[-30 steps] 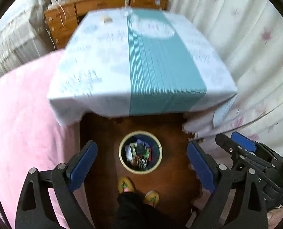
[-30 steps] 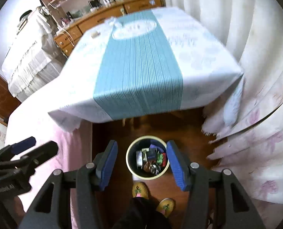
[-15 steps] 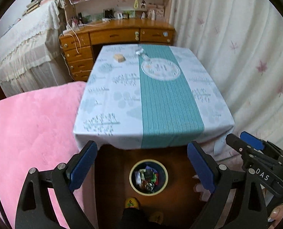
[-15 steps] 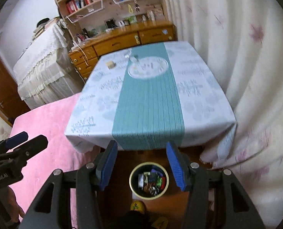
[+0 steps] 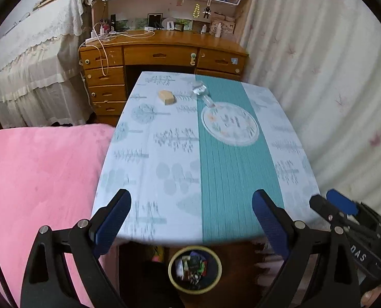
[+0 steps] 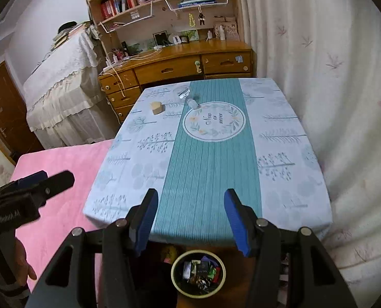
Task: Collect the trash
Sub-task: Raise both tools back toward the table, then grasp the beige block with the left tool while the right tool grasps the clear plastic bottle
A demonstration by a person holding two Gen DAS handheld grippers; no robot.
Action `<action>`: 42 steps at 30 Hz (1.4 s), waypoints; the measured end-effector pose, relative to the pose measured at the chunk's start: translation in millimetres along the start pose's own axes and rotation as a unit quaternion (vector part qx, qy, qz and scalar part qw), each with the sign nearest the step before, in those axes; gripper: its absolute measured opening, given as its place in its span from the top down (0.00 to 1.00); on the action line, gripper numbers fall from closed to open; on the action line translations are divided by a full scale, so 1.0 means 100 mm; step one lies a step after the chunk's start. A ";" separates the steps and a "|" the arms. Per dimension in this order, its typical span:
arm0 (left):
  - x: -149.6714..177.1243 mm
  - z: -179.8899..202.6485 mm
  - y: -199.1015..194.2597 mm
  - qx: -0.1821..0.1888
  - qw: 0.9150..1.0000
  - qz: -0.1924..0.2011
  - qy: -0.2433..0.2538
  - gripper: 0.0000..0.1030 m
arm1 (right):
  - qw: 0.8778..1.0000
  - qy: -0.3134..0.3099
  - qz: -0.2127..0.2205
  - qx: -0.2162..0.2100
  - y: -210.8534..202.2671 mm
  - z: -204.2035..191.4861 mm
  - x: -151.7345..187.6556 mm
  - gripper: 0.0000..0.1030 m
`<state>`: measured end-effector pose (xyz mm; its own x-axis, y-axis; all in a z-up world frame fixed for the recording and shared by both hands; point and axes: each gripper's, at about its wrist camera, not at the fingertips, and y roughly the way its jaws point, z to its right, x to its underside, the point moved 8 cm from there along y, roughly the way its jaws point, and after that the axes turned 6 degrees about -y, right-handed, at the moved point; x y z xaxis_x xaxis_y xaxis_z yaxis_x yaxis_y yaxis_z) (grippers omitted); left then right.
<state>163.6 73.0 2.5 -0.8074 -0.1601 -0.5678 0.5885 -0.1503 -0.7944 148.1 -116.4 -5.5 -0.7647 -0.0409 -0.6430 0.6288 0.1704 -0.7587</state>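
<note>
Both tongs empty – trash at far end of table

My left gripper & right gripper stood apart, nothing btwn them. Tan block and clear wrapper lay far off; bin sat below. I judged: reach far, grab low, one apiece.

- My left claw has blue pads on black arms; my right claw is the same, blue on black.
- The table ahead of both claws wears a pale cloth printed with grey-blue trees, split by a teal striped runner bearing a white round emblem ringed with leaves.
- Below my claws, the trash bin is dark inside with a yellowish rim, holding mixed coloured wrappers.
- Left of my claws lies a pink blanket.
- Right of them hangs a cream curtain with faint pink leaf motifs.
- Far ahead, a tan block sits on the cloth.
</note>
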 end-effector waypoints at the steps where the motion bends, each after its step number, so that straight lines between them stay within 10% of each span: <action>1: -0.13 -0.04 0.15 0.005 1.000 -0.006 0.001 0.09 | 1.000 0.003 0.000 0.004 0.12 -0.01 -0.10 0.48; 19: -2.05 -0.82 2.92 0.055 0.987 -0.145 -0.031 0.12 | 0.994 0.074 -0.083 0.003 2.73 -0.05 -1.79 0.48; 42: -2.37 -0.92 4.29 0.034 0.966 -0.231 -0.107 0.20 | 0.984 0.061 -0.156 -0.058 4.53 0.16 -2.42 0.62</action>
<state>603.8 136.5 -224.0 -0.9618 -0.2579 -0.0921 0.1744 -0.3174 -0.9321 620.2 -44.9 -195.5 -0.9335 0.0077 -0.3584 0.3462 0.2790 -0.8957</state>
